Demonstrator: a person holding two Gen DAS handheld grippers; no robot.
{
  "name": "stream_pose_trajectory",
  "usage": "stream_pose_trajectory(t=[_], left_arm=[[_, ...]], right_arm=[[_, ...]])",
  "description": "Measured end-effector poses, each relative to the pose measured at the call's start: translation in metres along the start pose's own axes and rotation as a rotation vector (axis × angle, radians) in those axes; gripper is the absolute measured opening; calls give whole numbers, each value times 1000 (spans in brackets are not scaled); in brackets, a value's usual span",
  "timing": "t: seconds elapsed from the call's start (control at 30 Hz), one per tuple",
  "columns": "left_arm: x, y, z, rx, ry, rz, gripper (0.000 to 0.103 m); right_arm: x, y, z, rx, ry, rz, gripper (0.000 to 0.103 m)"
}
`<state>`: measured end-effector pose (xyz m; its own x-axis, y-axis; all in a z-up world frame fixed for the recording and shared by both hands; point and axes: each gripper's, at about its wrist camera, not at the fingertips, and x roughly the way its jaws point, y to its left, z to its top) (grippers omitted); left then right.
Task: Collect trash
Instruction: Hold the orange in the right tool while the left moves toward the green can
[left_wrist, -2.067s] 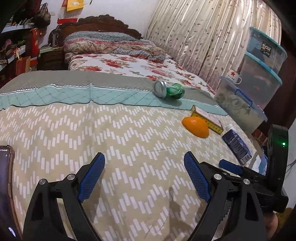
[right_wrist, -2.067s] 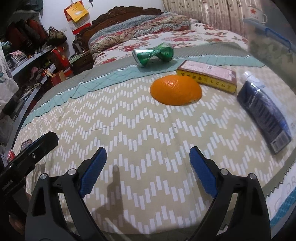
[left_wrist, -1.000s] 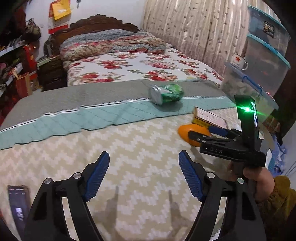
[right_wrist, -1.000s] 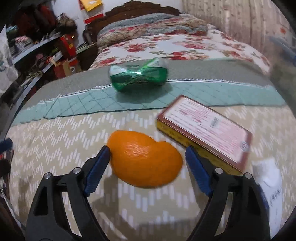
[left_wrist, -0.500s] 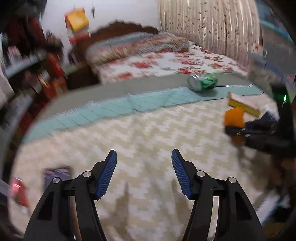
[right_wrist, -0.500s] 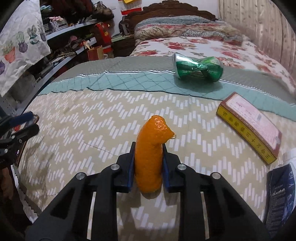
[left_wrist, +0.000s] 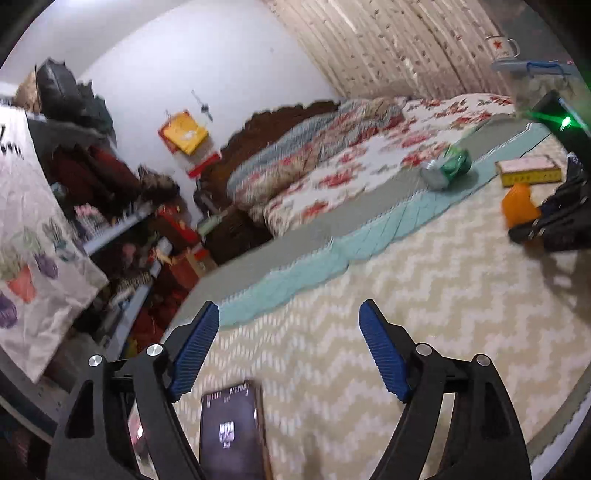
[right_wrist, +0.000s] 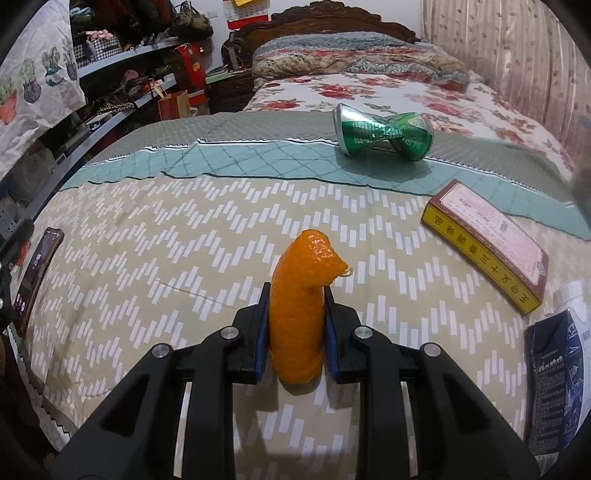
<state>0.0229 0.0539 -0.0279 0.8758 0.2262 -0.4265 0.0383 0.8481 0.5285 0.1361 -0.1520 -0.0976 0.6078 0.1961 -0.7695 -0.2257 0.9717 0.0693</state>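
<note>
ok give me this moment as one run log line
right gripper: shut on orange peel | left gripper: open, jaws just opening, nothing between, over phone | left on bed: crushed green can, yellow box

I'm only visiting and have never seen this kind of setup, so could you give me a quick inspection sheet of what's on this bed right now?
Surface: bedspread, zigzag pattern.
Job's things: orange peel pinched upright; crushed green can; yellow box; dark carton, lying flat.
Clutter: phone near the bed's edge.
Grippers: right gripper shut on the peel; left gripper open, empty, jaws just opening.
Cables: nothing seen.
Surroundings: shelves, curtain, pillows.
</note>
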Motion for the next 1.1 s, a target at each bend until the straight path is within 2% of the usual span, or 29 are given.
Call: stream_pose_trajectory(t=[0.1, 0.3, 0.67, 1.1], left_arm=[[9, 7, -10, 14, 21, 20, 75], [6, 21, -15, 12, -15, 28, 76], [10, 23, -18, -1, -31, -33, 77], [13, 24, -18, -26, -17, -28, 77]], right_arm=[[1, 3, 1, 5, 0, -11, 27], [2, 3, 4, 35, -3, -14, 27], [5, -2, 7, 59, -5, -11, 27], [6, -4, 8, 68, -6, 0, 27]])
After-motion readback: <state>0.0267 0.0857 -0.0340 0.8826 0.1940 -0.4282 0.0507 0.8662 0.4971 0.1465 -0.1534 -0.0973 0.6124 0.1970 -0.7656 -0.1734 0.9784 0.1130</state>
